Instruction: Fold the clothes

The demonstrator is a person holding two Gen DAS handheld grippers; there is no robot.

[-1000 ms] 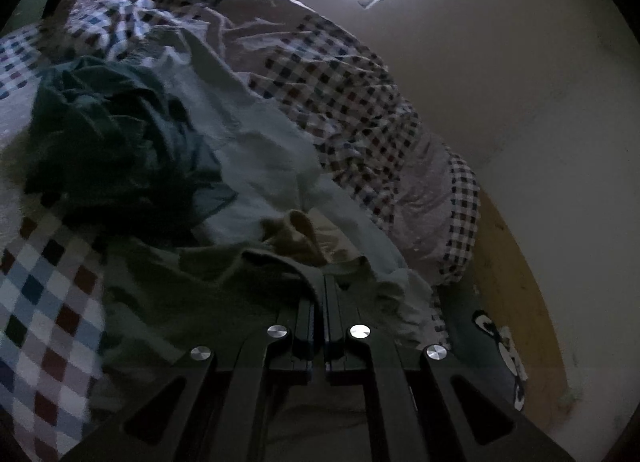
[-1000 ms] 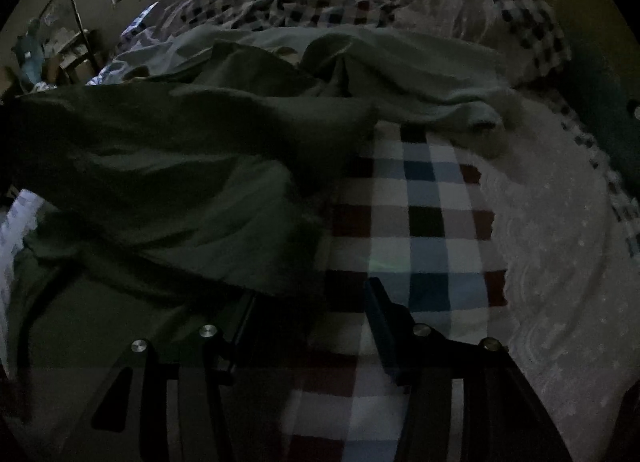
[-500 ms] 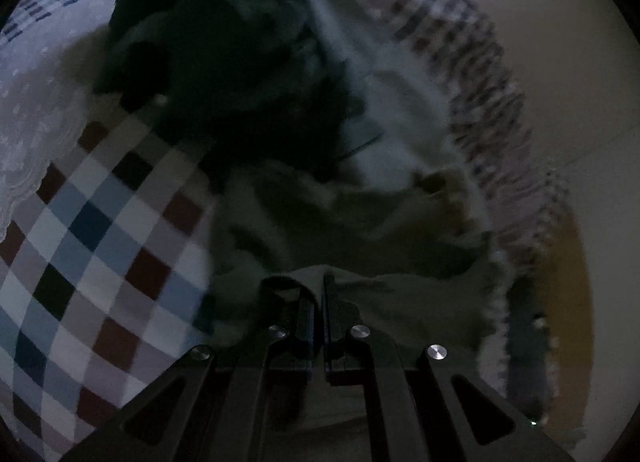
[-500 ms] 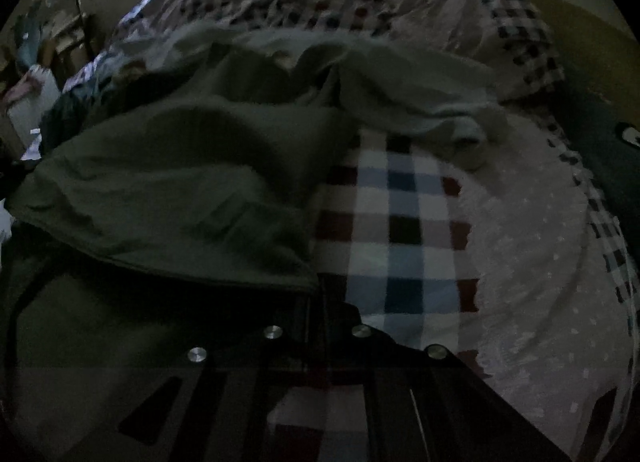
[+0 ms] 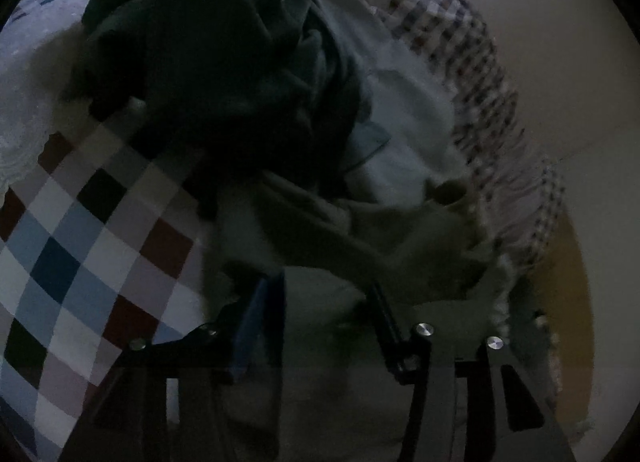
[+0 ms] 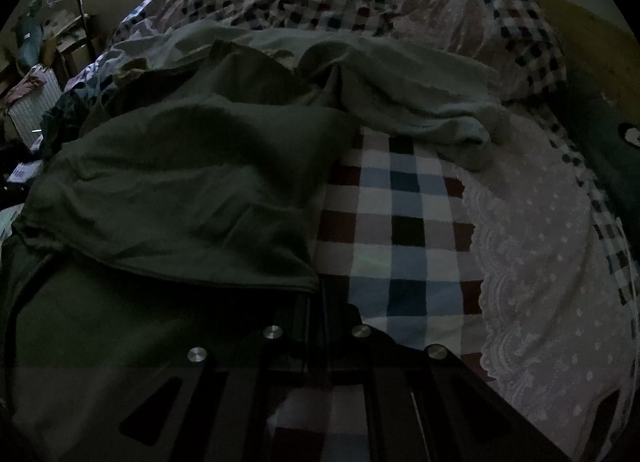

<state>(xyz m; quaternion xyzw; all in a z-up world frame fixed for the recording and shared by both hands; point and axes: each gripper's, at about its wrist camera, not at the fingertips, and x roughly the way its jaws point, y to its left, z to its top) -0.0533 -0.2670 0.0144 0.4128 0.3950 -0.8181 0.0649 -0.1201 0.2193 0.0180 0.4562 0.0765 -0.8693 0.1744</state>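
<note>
Grippers sit low over the bed: the left gripper (image 5: 328,294) has its jaws spread wide above the pale end of the green garment (image 6: 180,190), while the right gripper (image 6: 320,294) is pinched tight on that garment's folded corner. The garment lies across the checked blanket (image 6: 400,222), its edge beside bare checks and a lace-trimmed sheet (image 6: 540,262). A dark heap of clothes (image 5: 224,62) crowds the far side.

The left claw (image 5: 328,294) has its fingers spread wide apart; the right claw (image 6: 318,302) has its fingers pressed together.
</note>
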